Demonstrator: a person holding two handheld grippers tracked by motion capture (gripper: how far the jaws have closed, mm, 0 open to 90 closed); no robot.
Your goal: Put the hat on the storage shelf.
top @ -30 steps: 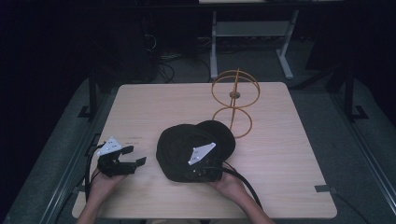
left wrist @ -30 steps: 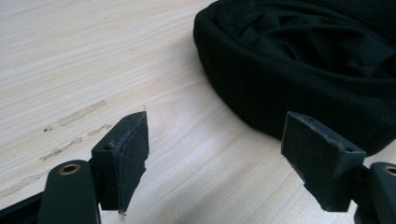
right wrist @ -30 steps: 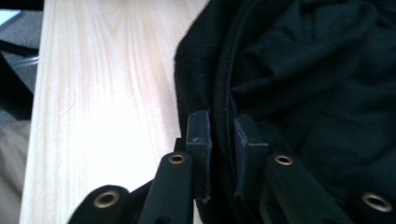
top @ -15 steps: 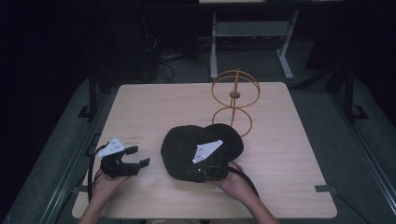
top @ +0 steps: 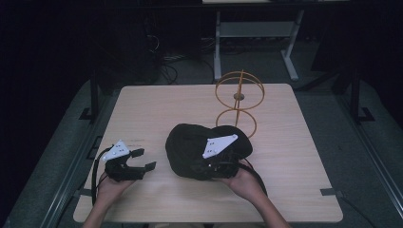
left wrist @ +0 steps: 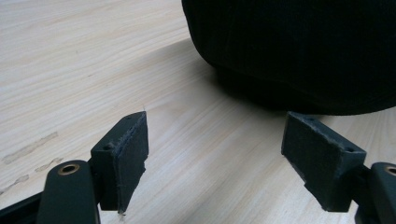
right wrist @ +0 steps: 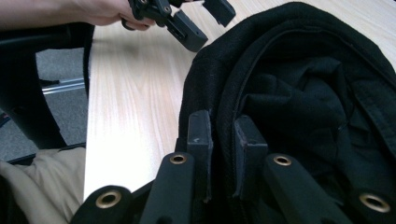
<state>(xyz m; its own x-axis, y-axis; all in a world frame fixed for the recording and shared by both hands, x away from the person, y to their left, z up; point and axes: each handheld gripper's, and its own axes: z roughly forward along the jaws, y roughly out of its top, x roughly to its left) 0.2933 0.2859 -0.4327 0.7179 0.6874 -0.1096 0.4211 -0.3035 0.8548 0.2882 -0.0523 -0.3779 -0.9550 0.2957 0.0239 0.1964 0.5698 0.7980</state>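
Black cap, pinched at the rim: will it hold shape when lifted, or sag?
Likely sags: the cap is soft cloth, its lining creased. Probably light, since the right gripper clamps one thin rim fold. Unlikely to slip between the pads.

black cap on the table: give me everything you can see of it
The black cap is soft dark fabric with a rounded crown, stitched seams and a crumpled lining, its opening facing the right gripper's camera. It sits mid-table on the wooden table, just in front of the orange wire stand. The right gripper is shut on its rim. The left gripper is open and apart from it.
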